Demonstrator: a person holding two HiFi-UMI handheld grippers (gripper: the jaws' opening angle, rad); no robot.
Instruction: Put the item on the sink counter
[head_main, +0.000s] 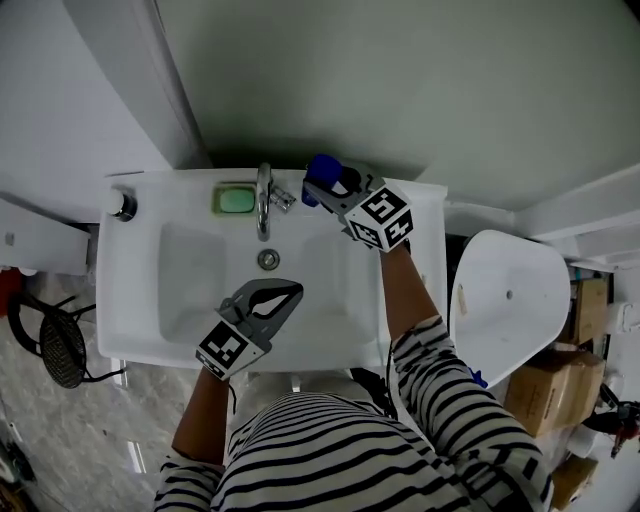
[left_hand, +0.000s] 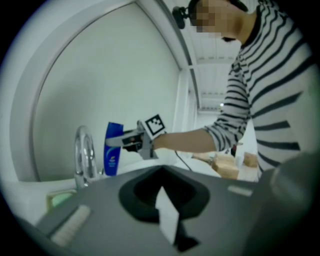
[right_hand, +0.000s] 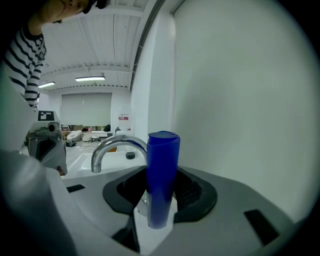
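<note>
A blue shampoo bottle stands upright between the jaws of my right gripper, which is shut on it at the back of the white sink counter, just right of the faucet. In the right gripper view the bottle fills the gap between the jaws. The left gripper view shows the bottle low over the back ledge; I cannot tell whether it touches. My left gripper hangs over the basin, shut and empty.
A green soap bar lies left of the faucet, and the drain sits mid-basin. A white toilet lid stands to the right, with cardboard boxes beyond it. A black wire object lies on the floor at left.
</note>
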